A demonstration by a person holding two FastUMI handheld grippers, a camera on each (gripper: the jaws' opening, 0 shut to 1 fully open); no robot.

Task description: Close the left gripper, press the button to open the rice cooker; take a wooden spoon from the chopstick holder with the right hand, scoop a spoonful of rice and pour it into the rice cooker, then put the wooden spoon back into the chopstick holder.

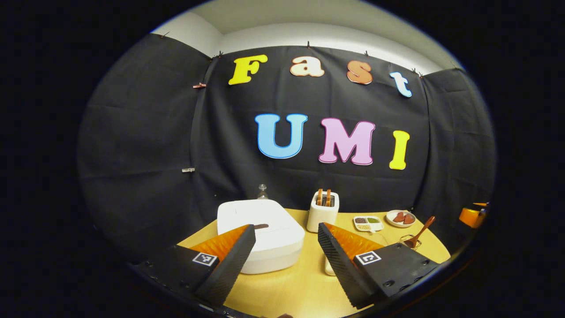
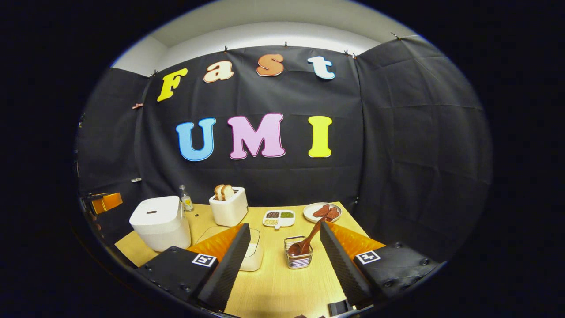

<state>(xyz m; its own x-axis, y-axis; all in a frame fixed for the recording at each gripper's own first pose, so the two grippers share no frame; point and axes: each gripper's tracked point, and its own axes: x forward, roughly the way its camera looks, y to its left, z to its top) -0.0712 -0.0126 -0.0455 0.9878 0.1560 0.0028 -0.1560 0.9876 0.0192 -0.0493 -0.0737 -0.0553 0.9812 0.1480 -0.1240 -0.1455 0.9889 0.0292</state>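
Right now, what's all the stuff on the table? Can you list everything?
Rice cooker: one, white, lid shut, left side of table.
Bottle: one, clear, behind the cooker.
Toaster: one, white, two bread slices in it, at the back.
Divided dish: one, white, holding grains, middle back.
Plate: one, white, with reddish-brown pieces, back right.
Spoon holder: one, wire, in front.
Wooden spoon: one, brown, standing in the holder.
Rice box: one, clear, beside the holder.
Table: one, light wood.
Left gripper: open, facing the cooker.
Right gripper: open, facing the holder.
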